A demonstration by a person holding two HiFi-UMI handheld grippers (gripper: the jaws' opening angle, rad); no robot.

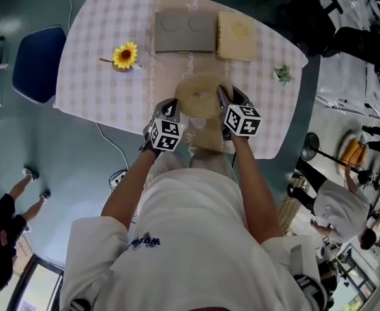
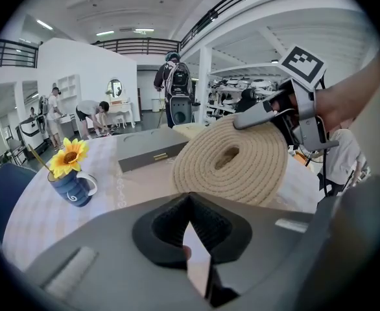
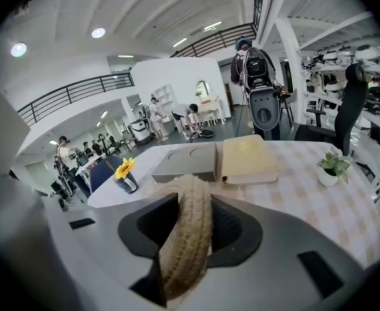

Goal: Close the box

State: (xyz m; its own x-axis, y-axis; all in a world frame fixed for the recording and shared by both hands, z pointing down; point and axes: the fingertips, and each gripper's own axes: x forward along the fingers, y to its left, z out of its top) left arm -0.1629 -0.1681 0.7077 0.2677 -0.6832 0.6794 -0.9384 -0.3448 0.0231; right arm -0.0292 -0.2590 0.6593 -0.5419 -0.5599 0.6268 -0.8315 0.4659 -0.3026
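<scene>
On the checked counter [image 1: 99, 76], far side, the grey box [image 1: 184, 32] lies flat with its lid down. A tan block [image 1: 236, 36] sits just right of it. Near edge, centre: the rope disc [image 1: 200, 96] is tilted up on edge, rim clamped in the right claw [image 3: 190, 206], jaws part-way open around it. The left claw [image 2: 190, 199] is just left of the disc, tips together, nothing visibly held. The sunflower mug [image 1: 125, 58] is left of the box.
</scene>
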